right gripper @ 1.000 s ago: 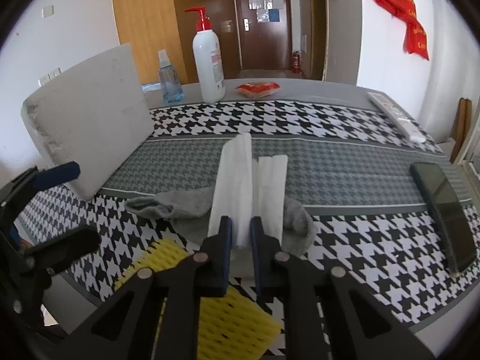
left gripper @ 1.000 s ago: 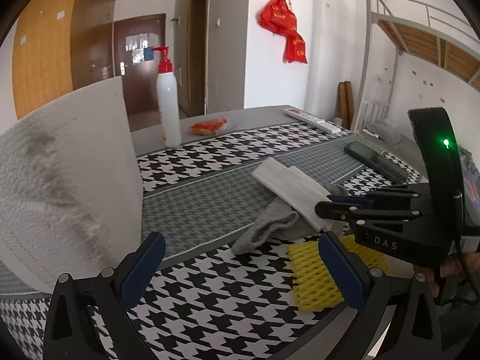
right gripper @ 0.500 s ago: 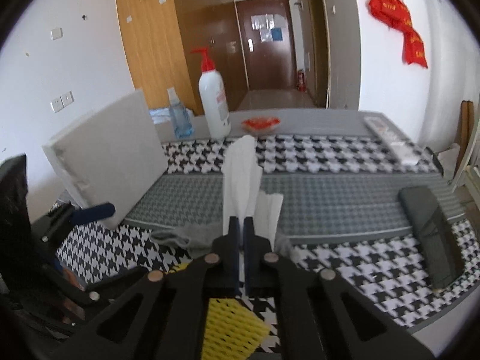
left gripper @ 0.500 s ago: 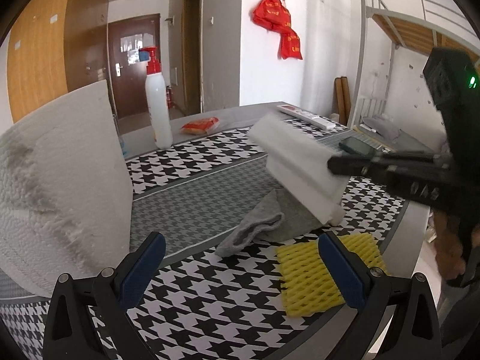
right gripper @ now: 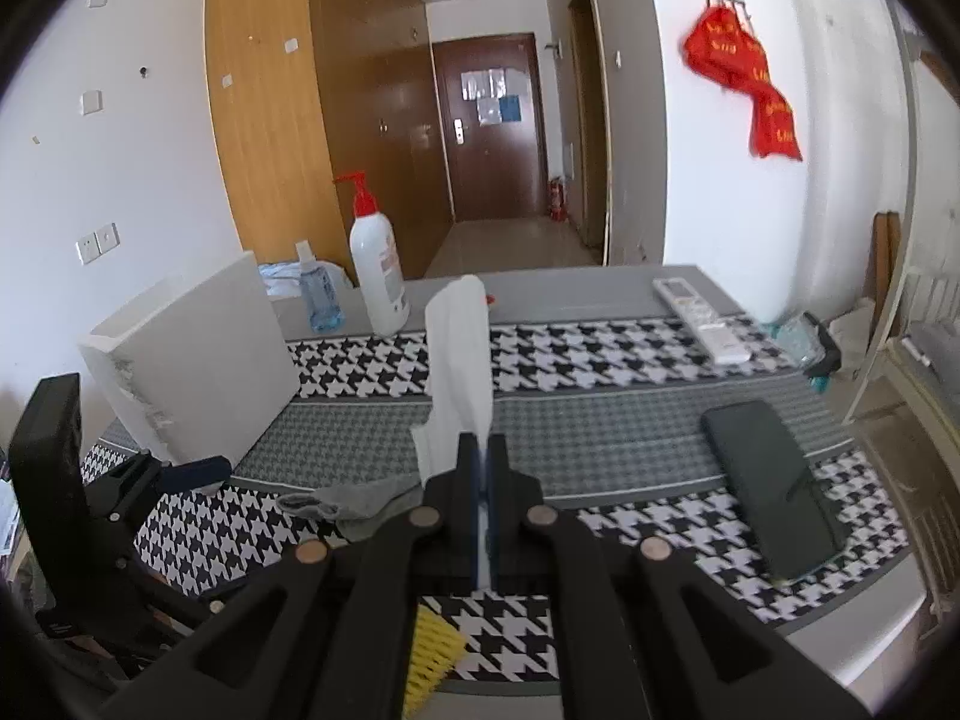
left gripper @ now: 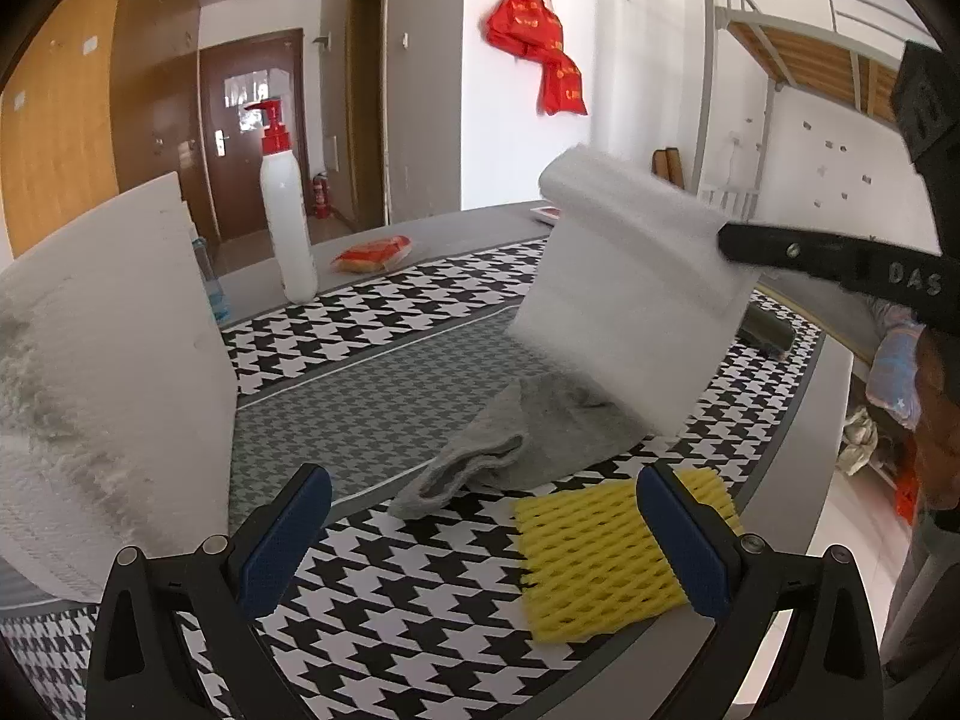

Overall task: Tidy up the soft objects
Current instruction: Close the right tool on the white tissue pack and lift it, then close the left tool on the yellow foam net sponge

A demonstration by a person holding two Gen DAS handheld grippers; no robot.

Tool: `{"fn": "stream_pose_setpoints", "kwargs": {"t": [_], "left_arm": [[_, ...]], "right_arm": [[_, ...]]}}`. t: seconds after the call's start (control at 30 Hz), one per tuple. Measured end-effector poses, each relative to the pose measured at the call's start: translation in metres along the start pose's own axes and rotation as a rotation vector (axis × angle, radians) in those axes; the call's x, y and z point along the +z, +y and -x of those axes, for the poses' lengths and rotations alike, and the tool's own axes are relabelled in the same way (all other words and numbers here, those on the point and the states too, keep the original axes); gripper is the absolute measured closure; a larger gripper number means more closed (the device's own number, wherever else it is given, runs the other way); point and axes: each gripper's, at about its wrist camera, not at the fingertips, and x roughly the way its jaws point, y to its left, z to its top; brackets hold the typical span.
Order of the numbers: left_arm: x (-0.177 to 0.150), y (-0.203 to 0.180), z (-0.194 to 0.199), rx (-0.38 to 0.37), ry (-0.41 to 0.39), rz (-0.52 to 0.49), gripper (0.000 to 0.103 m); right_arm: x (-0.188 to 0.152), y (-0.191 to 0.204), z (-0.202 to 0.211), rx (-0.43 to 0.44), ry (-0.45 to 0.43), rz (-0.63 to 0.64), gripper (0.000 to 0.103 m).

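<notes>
From the left wrist, the left gripper (left gripper: 483, 531) hangs with jaws apart over the houndstooth table (left gripper: 420, 612), empty, while the white foam sheet (left gripper: 624, 300) hangs in the air above the grey sock (left gripper: 510, 450) and yellow foam net (left gripper: 594, 564). From the right wrist, the right gripper (right gripper: 482, 462) is clamped on the sheet's near edge; it looks light and floppy, best pinched at an edge.
</notes>
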Motion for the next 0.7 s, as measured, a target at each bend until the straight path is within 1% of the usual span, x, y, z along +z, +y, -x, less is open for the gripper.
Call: {"fn": "stream_pose_setpoints", "kwargs": {"t": [0.13, 0.23, 0.5, 0.7], "left_arm": [[0.001, -0.005, 0.000, -0.007, -0.004, -0.009, 0.001], [0.002, -0.008, -0.001, -0.012, -0.002, -0.014, 0.001], [0.000, -0.016, -0.008, -0.040, 0.030, -0.016, 0.001], [-0.003, -0.026, -0.013, -0.082, 0.067, -0.041, 0.001]], "right_arm": [[0.004, -0.006, 0.012, -0.018, -0.027, -0.009, 0.099], [0.002, -0.009, 0.013, -0.024, -0.024, -0.009, 0.099], [-0.017, -0.022, 0.006, -0.043, 0.024, -0.036, 0.099], [-0.029, -0.033, 0.001, -0.053, 0.053, -0.067, 0.099]]}}
